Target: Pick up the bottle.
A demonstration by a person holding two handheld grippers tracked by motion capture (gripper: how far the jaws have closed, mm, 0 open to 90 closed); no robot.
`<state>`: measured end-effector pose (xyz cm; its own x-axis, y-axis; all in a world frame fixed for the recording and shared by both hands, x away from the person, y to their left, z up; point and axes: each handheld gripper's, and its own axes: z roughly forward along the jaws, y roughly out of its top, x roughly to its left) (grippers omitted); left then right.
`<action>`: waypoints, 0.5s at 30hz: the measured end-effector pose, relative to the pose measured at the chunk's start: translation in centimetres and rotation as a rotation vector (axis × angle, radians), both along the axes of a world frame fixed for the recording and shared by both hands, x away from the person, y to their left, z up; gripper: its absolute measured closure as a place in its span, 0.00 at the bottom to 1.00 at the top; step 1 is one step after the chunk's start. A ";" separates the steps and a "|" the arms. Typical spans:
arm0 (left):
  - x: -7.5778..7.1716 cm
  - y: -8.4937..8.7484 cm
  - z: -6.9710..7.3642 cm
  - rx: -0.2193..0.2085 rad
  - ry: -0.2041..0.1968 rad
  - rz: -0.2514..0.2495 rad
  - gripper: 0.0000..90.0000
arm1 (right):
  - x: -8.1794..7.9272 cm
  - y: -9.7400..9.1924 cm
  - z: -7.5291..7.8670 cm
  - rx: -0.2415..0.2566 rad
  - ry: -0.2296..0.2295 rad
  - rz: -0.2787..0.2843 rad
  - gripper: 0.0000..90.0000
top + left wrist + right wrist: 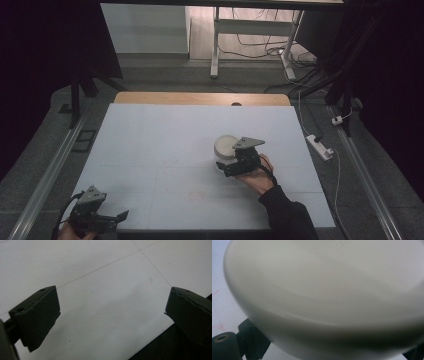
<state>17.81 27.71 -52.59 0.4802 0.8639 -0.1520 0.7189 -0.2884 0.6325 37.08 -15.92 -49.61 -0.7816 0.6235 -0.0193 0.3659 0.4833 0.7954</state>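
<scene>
- In the high view, a white round container point(225, 146) stands on the pale blue-white table point(165, 150), a little right of the frame's centre.
- The right gripper point(231, 167) sits just below and to the right of that container, held in a hand point(257, 176) whose dark sleeve point(287, 215) comes up from the bottom edge of the frame.
- Its grey three-cornered plate point(247, 143) overlaps the container's right rim as seen from above.
- In the right gripper view, the container point(329, 295) spreads across nearly the whole frame as a smooth white curved wall, very close to the lens.
- A black jaw shows at the lower left of that view, tucked under the container's curve; a sliver of the other shows at the lower right corner. The jaws stand on either side of the container, but whether they press on it or merely flank it I cannot tell.
- The left gripper point(112, 219) lies in the lower left corner of the high view, well apart from the container, near the table's front edge.
- In the left gripper view, its jaws stand wide apart at the frame's left and right sides, with bare table point(107, 297) between them and nothing held.
- Thin seam lines cross the table surface in the upper part of that view.
</scene>
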 end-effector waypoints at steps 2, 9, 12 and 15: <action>0.0 0.0 0.0 0.000 0.001 0.000 0.00 | -0.2 0.2 0.1 0.006 0.001 0.012 0.07; 0.0 0.0 0.0 -0.001 0.002 -0.001 0.00 | -1.0 1.0 0.5 0.029 0.007 0.043 0.07; 0.0 0.0 0.0 -0.001 0.002 -0.001 0.00 | -1.4 1.3 0.6 0.036 0.009 0.057 0.07; 0.0 0.0 0.0 -0.001 0.003 -0.001 0.00 | -1.8 1.7 0.7 0.034 0.006 0.070 0.07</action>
